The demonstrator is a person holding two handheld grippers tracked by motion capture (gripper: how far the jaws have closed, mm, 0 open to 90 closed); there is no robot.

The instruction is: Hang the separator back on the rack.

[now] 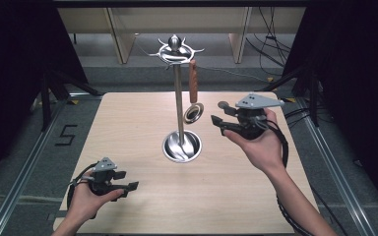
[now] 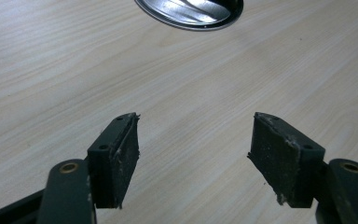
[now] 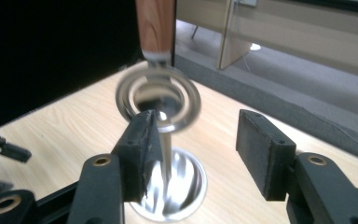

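Observation:
A metal stand (image 1: 179, 98) with hooks at its top rises from a round dish base (image 1: 182, 146) at the table's middle. From one hook hangs a utensil with a wooden handle (image 1: 193, 81) and a round metal head (image 1: 194, 113). My right gripper (image 1: 217, 120) is held in the air just right of that head, open, with nothing between its pads. In the right gripper view the head (image 3: 191, 100) swings blurred just beyond the jaws of my right gripper (image 3: 198, 140), above the base (image 3: 186, 186). My left gripper (image 1: 129, 180) rests open at the front left, empty.
The wooden table (image 1: 128, 128) is bare around the stand. In the left gripper view my left gripper (image 2: 193, 135) faces bare wood, with the base's rim (image 2: 191, 11) at the top. Dark curtains and metal rails flank the table, and shelving stands behind it.

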